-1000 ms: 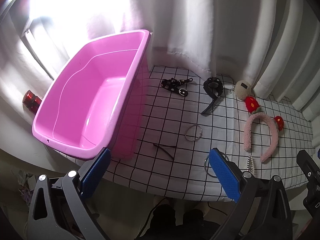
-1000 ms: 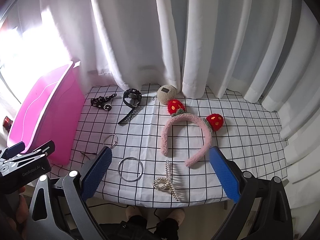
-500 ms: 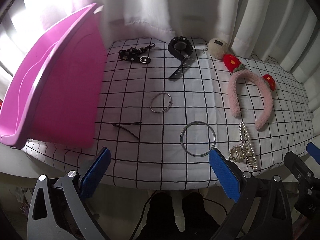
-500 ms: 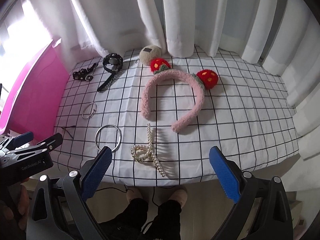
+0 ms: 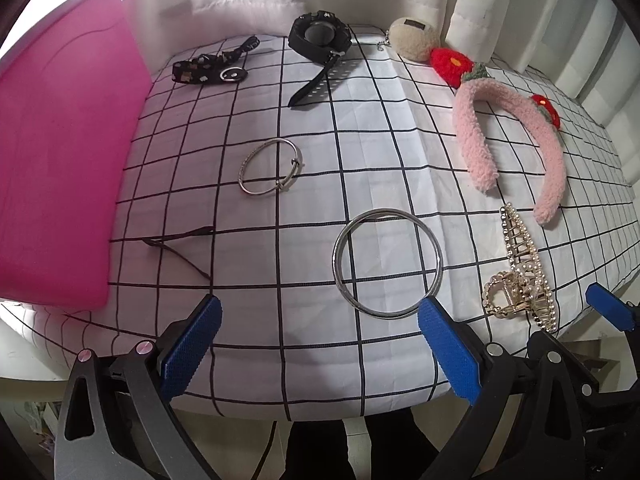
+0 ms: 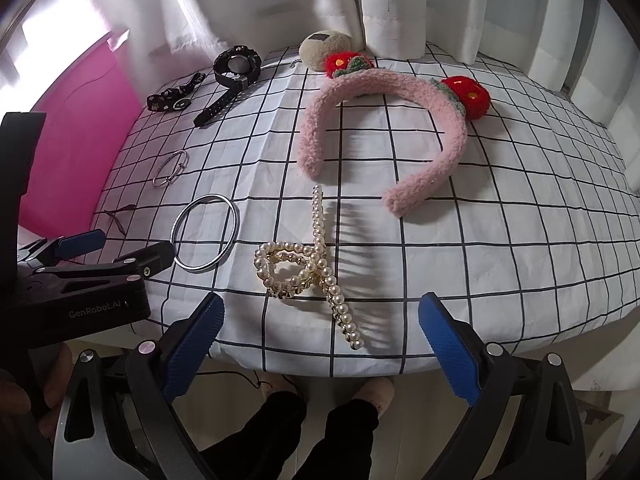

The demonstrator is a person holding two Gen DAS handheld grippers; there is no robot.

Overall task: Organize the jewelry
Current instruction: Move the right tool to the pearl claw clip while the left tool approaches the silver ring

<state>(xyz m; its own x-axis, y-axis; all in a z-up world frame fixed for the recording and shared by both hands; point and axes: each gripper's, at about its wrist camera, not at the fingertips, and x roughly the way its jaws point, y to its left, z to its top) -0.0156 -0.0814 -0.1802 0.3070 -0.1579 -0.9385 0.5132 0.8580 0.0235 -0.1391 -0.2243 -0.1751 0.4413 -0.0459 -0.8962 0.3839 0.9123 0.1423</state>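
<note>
Jewelry lies spread on a white checked cloth. A large silver bangle (image 5: 387,262) sits just ahead of my open left gripper (image 5: 318,346), near its right finger. A pearl hair claw (image 6: 310,262) lies in front of my open right gripper (image 6: 320,346). Further back rest a thin silver bracelet (image 5: 270,172), a black hairpin (image 5: 180,246), a black watch (image 5: 320,40), a studded black strap (image 5: 208,70), and a pink fuzzy headband (image 6: 384,128) with red strawberries. A pink bin (image 5: 60,152) stands at the left. Both grippers hold nothing.
A beige plush keychain ball (image 6: 324,50) rests at the back by white curtains (image 6: 400,4). My left gripper (image 6: 76,272) shows at the right wrist view's left edge. The table's front edge (image 6: 360,368) lies just below the fingers, with a person's feet beneath.
Both grippers have come down and forward toward the table. The left view swung right, from the pink bin to the bangle. The pearl claw now lies close before the right gripper.
</note>
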